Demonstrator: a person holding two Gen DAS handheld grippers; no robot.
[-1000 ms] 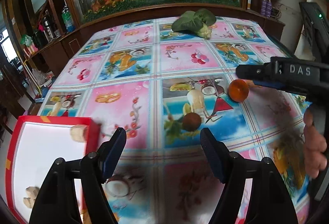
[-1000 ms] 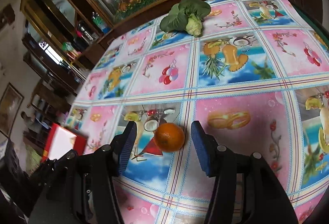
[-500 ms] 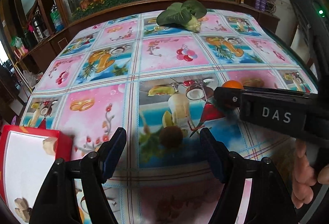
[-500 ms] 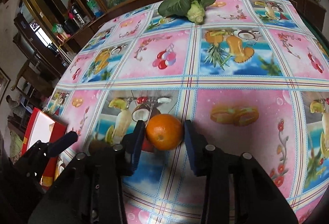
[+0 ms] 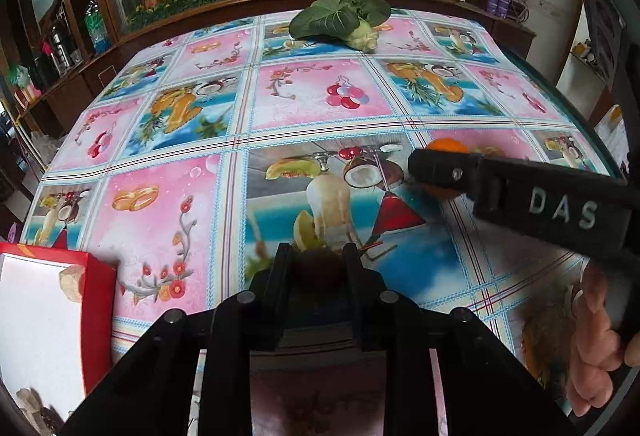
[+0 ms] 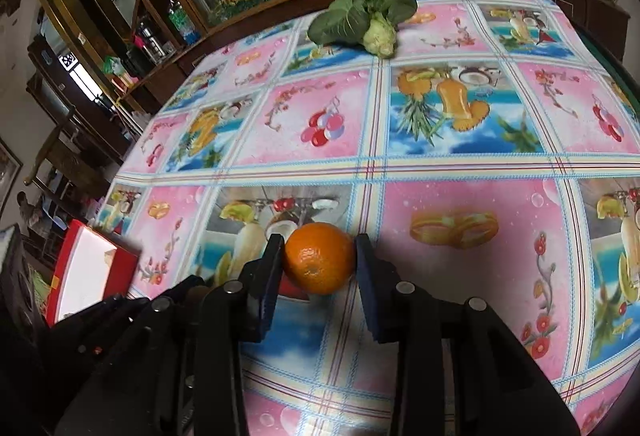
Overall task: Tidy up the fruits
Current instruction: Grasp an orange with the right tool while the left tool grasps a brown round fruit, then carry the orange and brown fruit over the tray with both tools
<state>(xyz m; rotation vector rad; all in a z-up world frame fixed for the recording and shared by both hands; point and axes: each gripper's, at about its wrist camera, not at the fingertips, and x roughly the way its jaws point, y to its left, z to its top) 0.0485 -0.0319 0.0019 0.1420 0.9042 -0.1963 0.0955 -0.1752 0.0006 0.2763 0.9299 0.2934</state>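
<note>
A small dark brown round fruit (image 5: pixel 317 264) sits pinched between the fingers of my left gripper (image 5: pixel 316 263), low on the patterned tablecloth. An orange (image 6: pixel 319 258) rests on the cloth with my right gripper (image 6: pixel 318 256) shut on it, both pads touching its sides. From the left wrist view the orange (image 5: pixel 445 145) peeks out behind the right gripper's black finger (image 5: pixel 444 169). A red box with a white inside (image 5: pixel 36 320) lies at the left, holding a few pale pieces (image 5: pixel 71 280).
A leafy green vegetable (image 5: pixel 340 17) lies at the far edge of the table (image 5: pixel 160 220). A hand (image 5: pixel 596 340) holds the right tool at lower right. Wooden cabinets and a glass display with flowers stand behind. The red box (image 6: pixel 88 268) is near the table's left edge.
My left gripper moved forward and shut on the brown fruit. My right gripper closed the last gap onto the orange.
</note>
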